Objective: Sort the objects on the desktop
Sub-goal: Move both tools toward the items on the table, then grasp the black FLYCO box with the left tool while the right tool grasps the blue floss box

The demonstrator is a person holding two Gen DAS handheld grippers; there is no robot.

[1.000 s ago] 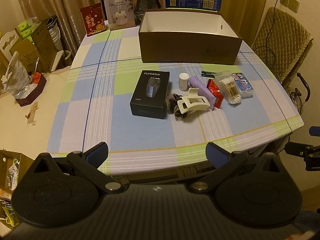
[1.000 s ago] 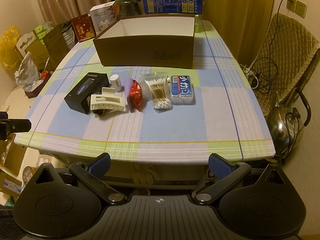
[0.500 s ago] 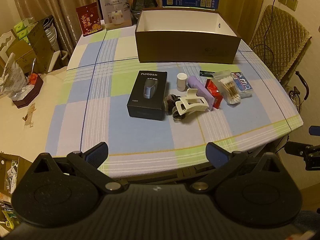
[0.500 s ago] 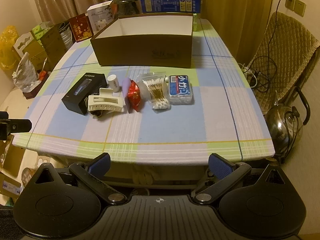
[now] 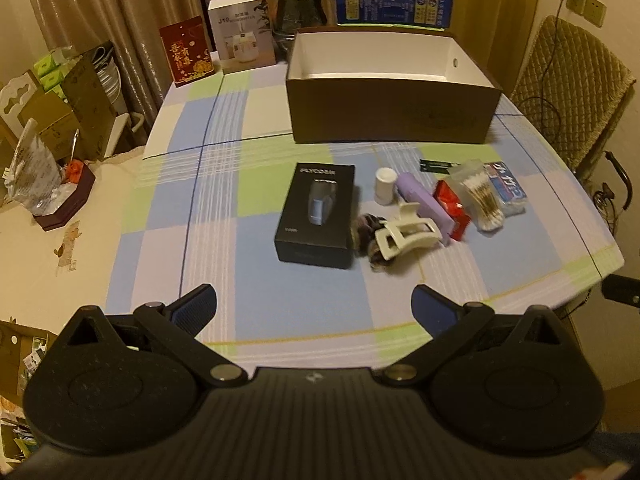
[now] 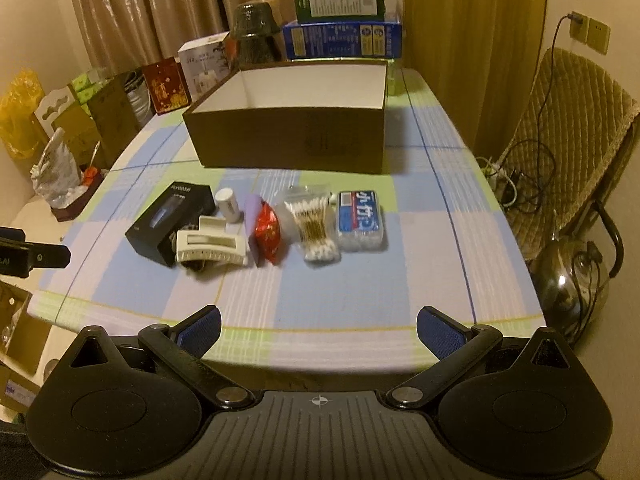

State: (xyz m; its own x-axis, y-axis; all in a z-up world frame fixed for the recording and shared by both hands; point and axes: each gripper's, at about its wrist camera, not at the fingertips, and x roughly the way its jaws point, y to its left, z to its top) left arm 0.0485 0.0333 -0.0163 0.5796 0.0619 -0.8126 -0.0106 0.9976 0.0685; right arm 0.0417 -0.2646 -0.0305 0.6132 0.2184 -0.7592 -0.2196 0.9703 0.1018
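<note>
A row of small items lies mid-table: a black shaver box, a cream hair claw over a dark scrunchie, a white bottle, a purple case, a red packet, a cotton swab bag and a blue-labelled pack. Behind them stands an open brown cardboard box with nothing in it. My left gripper and right gripper hover open over the table's near edge, both holding nothing.
Boxes and a dark glass jar line the table's far edge. A quilted chair and a metal kettle sit to the right. Cartons and a lower table with a bag are to the left.
Both grippers have moved forward toward the table, so the items look nearer. Their fingers stay open and nothing on the table has shifted.
</note>
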